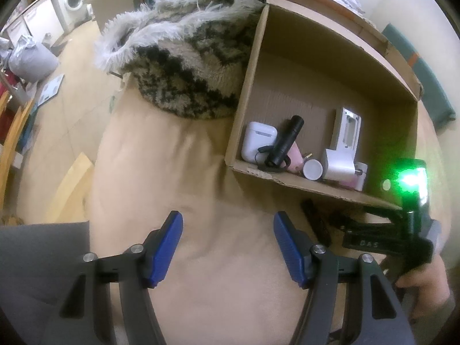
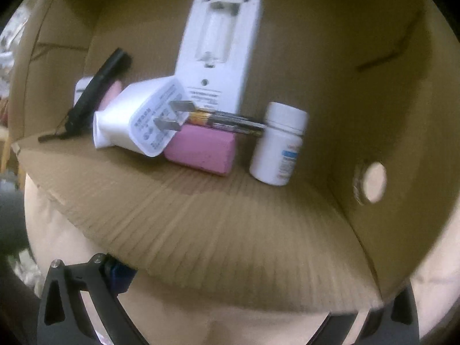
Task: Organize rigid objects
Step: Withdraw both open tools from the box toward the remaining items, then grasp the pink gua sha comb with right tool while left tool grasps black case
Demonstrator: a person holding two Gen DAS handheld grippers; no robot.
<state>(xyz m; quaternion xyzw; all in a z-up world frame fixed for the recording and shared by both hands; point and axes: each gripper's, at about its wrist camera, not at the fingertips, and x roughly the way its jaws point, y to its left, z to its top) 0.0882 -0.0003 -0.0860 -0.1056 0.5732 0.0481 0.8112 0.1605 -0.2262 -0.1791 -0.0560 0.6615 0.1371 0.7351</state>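
A soft peach-colored cushion (image 1: 178, 178) is lying under everything, smooth and puffy. The brown cardboard box (image 1: 313, 66) is sitting on it, open on top, with ridged walls and a torn front edge. Left of the box, a fluffy blanket (image 1: 184, 66) with dark patches and long gray fur is piling up against the box wall.

Inside the box, the things are crowding along its near wall. A flat white plastic case (image 2: 221, 49) with an open battery slot is leaning on the back. A white plug (image 2: 138, 118) with two metal prongs is lying in front of it, on a pink block (image 2: 201, 152). A thin battery (image 2: 230, 120) is resting between the plug and a little white pill bottle (image 2: 280, 143). A black flashlight (image 1: 284, 141) is lying over a white rounded earbud case (image 1: 257, 141). The pictures are blurry, so labels are hard to read.

The left gripper (image 1: 228, 244) is hanging over the cushion with its blue ribbed fingers (image 1: 166, 247) spread apart, holding nothing.

The right gripper (image 2: 230, 281) is pointing down at the box's front wall. The box is hiding most of it, so I cannot tell how its fingers are standing.
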